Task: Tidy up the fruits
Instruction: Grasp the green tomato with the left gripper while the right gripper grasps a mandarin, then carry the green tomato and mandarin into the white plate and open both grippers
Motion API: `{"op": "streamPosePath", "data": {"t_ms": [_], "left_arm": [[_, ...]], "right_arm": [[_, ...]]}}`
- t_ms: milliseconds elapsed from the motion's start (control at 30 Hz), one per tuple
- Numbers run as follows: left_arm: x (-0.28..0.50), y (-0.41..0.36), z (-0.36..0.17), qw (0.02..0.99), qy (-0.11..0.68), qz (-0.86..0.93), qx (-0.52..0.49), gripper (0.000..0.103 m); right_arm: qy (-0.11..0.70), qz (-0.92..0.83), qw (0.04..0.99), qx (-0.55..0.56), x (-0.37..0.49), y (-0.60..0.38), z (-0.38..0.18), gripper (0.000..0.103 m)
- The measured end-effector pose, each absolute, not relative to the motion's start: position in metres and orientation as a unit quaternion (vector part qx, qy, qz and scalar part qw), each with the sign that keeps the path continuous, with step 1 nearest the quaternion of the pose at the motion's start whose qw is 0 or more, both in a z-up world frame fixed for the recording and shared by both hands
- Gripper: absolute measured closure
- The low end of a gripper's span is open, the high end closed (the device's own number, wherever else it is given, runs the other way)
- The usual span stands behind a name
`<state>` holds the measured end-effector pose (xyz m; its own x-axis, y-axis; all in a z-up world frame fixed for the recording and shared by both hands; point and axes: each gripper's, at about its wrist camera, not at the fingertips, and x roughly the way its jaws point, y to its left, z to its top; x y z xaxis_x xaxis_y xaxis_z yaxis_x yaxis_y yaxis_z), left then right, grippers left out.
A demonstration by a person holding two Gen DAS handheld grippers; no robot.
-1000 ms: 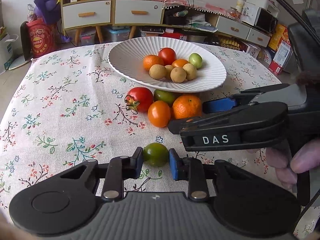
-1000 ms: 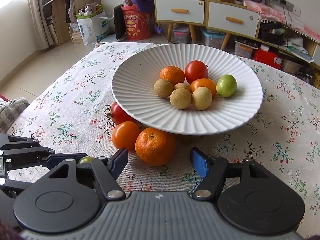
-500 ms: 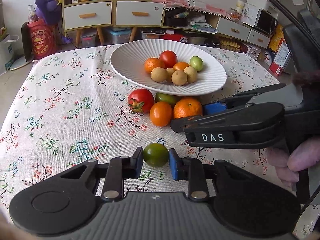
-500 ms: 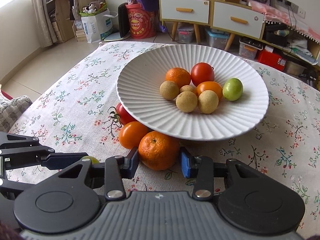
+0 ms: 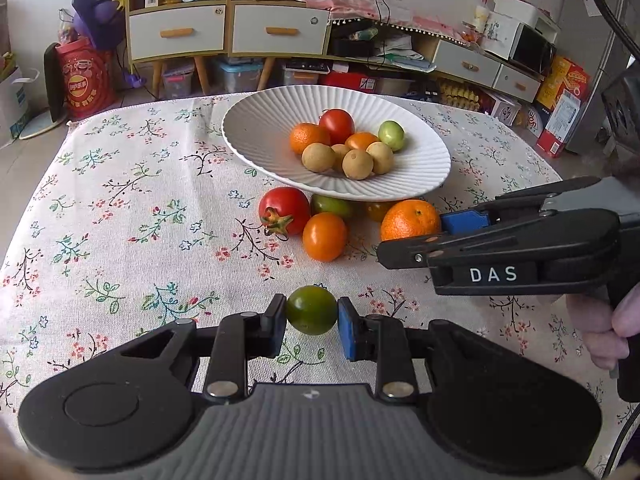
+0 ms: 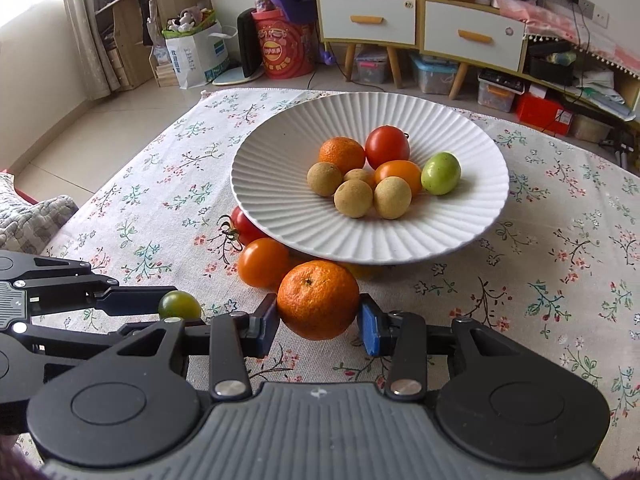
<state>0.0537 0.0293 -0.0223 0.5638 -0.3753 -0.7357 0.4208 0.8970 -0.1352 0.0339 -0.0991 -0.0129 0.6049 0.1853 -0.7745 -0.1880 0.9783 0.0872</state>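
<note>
On the left of the flowered tabletop (image 5: 120,200), our left claw (image 5: 311,316) is clamped on a small green tomato (image 5: 311,309), pads pressing its two sides, apparently so it can be lifted toward the white plate (image 6: 280,152). Beyond it, a red tomato (image 5: 285,210) and an orange tomato (image 5: 324,236) wait on the cloth against the plate's near edge, not yet sorted. Further right, our right claw (image 6: 319,322) has just been closing, and its pads now squeeze the mandarin (image 6: 319,299) between them. The plate already holds longans, a mandarin, tomatoes and a green fruit, so we judge it the collecting place; both held fruits sit low, near the cloth.
</note>
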Motion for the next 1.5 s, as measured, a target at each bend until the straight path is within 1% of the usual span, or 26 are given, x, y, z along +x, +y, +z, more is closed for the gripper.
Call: {"op": "streamPosePath", "data": {"t_ms": [533, 833, 1133, 1200, 1367, 1500], "left_arm": [[0.059, 0.033, -0.006, 0.892, 0.394, -0.224, -0.001, 0.078], [0.074, 0.031, 0.013, 0.904, 0.371, -0.207, -0.034, 0.078], [0.113, 0.013, 0.02, 0.911, 0.362, -0.19, -0.052, 0.078], [0.126, 0.007, 0.019, 0.911, 0.365, -0.19, -0.043, 0.078], [0.157, 0.0, 0.014, 0.908, 0.371, -0.182, -0.072, 0.078], [0.173, -0.008, 0.007, 0.908, 0.373, -0.179, -0.058, 0.078]], "right_arm": [[0.412, 0.078, 0.907, 0.033, 0.026, -0.134, 0.0, 0.065], [0.38, 0.06, 0.921, 0.063, 0.042, -0.144, 0.016, 0.065], [0.361, 0.036, 0.928, 0.084, 0.071, -0.157, 0.017, 0.065], [0.356, 0.031, 0.93, 0.092, 0.082, -0.161, 0.018, 0.065], [0.342, 0.029, 0.932, 0.114, 0.099, -0.169, 0.019, 0.065], [0.345, 0.036, 0.931, 0.113, 0.105, -0.17, 0.014, 0.065]]}}
